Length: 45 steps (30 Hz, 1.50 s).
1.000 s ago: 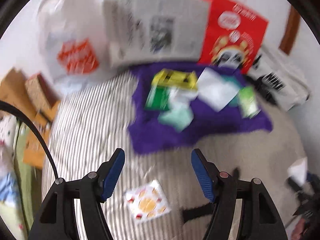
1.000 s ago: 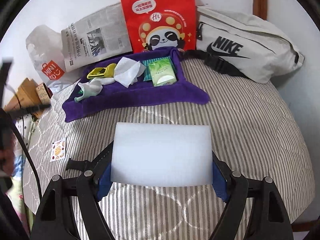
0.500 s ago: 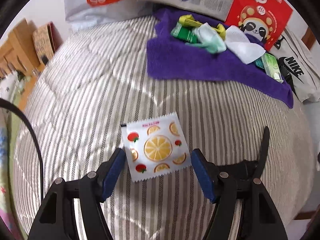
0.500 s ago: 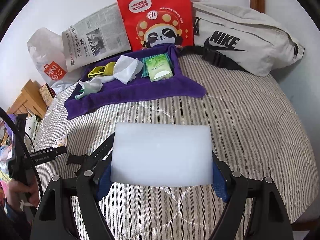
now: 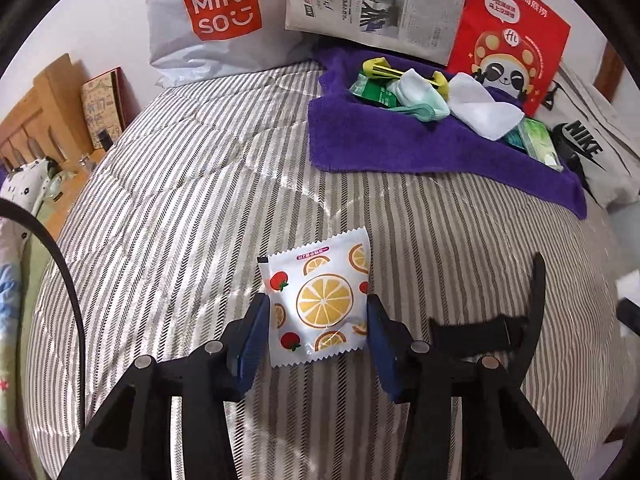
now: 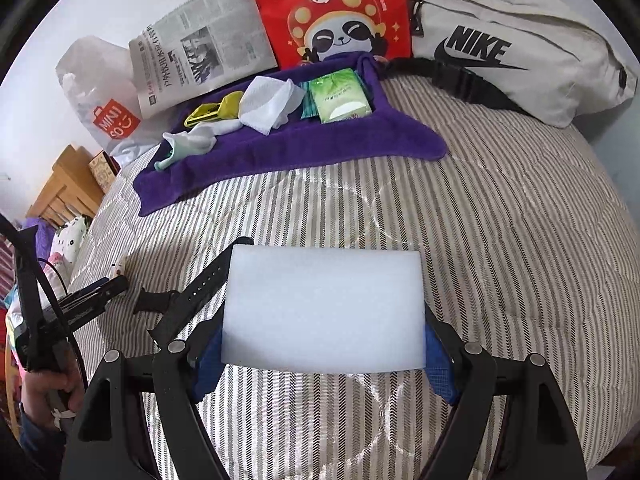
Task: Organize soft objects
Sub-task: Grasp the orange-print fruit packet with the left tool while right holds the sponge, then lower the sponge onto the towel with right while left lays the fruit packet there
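A white packet printed with orange slices [image 5: 320, 300] lies on the striped bed cover. My left gripper [image 5: 316, 320] straddles it, and the jaws are closing: both blue pads [image 5: 256, 328] touch its side edges and the packet buckles a little. In the right wrist view a white foam block [image 6: 324, 304] sits crosswise between the pads of my right gripper [image 6: 324, 344], which is shut on it just above the bed. A purple towel [image 5: 400, 148] [image 6: 300, 148] at the far side holds a white cloth [image 6: 272, 104], a green tissue pack [image 6: 340, 96], a pale sock and a yellow item.
A black strap [image 5: 480, 328] lies on the cover between the two grippers. Behind the towel stand a red panda bag [image 6: 328, 12], a newspaper [image 5: 380, 0], a Miniso bag [image 5: 216, 12] and a Nike bag [image 6: 500, 48]. A wooden headboard [image 5: 36, 120] borders the left side.
My left gripper came down over the fruit-print packet and its jaws narrowed onto the packet's edges. The right gripper sank a little, the foam block staying in it.
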Tool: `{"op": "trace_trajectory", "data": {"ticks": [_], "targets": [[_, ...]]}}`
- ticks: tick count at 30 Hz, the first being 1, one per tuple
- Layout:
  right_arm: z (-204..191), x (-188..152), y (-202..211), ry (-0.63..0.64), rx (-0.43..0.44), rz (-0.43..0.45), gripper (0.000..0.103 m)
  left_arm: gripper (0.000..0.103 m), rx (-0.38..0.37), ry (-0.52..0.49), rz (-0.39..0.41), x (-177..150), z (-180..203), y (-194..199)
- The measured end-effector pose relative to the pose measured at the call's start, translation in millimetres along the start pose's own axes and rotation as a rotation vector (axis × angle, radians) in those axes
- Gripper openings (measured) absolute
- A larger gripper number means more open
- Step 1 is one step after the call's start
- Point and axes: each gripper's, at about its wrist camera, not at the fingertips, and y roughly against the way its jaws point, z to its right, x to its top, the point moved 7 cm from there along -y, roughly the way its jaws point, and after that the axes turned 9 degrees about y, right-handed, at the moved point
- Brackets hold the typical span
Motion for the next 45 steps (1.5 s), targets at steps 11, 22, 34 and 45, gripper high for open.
{"op": "trace_trajectory", "data": {"ticks": [11, 22, 34, 45], "targets": [[14.8, 2.4, -21.0, -0.034, 0.019, -0.033, 0.081, 0.025, -0.076, 0.002, 0.0, 16.5, 0.8, -7.7], [14.2, 21.9, -26.9, 0.014, 0.018, -0.025, 0.081, 0.004, -0.114, -0.014, -0.023, 20.1, 4.7, -5.5], [-3.4, 39.0, -24.9, 0.083, 0.04, -0.009, 0.08, 0.004, -0.157, -0.033, -0.021, 33.4, 10.0, 7.9], [-22.4, 65.8, -17.3, 0.148, 0.044, 0.024, 0.08, 0.004, -0.217, -0.074, 0.006, 57.4, 34.9, 20.6]]}}
